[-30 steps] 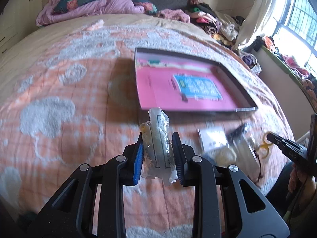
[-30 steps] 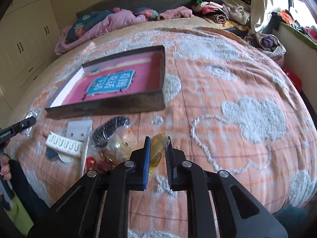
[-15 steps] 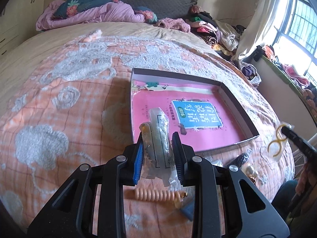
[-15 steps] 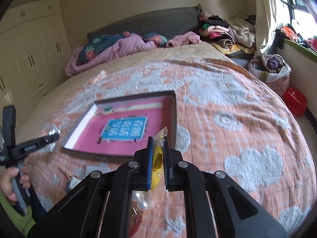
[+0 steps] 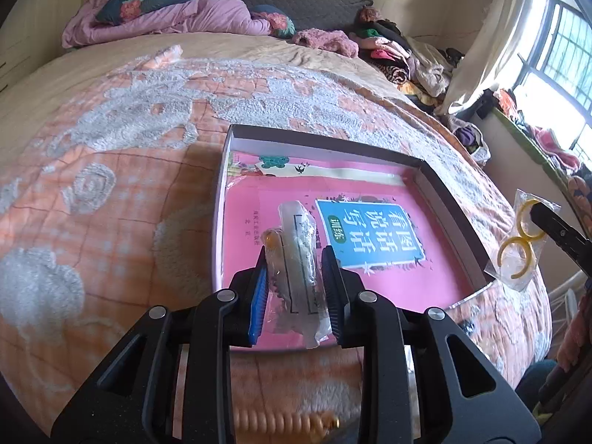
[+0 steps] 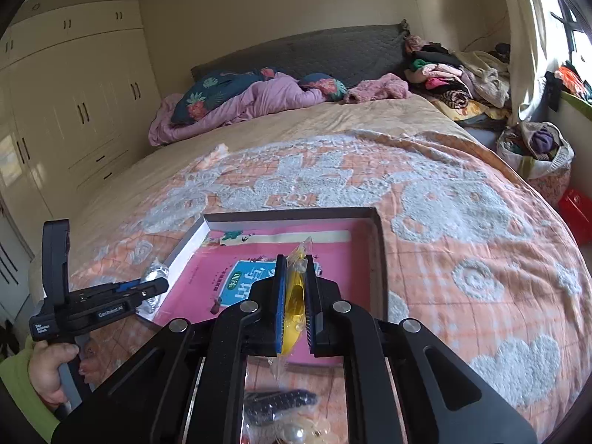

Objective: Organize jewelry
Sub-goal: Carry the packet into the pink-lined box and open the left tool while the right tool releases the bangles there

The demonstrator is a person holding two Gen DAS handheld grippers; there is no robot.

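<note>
Both grippers have risen and advanced since the earlier frames, so the shallow box (image 5: pixel 436 181) now fills the centre of each view instead of lying further up the frame. Left gripper (image 5: pixel 296 277): fingers narrowed onto a clear packet (image 5: pixel 299 255) with pale contents, clamped between the blue pads, hanging above the pink booklet (image 5: pixel 370 229) that lines the box. Right gripper (image 6: pixel 296 307): fingers nearly closed, pinching a clear bag of yellow rings (image 6: pixel 294 296); in the left view that bag (image 5: pixel 518 240) sits at the right edge of frame, beside the box's near right corner. Loose items at bottom of frame on the orange bedspread (image 6: pixel 481 259): a beaded strand (image 5: pixel 281 421), a black piece (image 6: pixel 277 403), pearls (image 6: pixel 296 433). Contents of the left packet cannot be made out.
</note>
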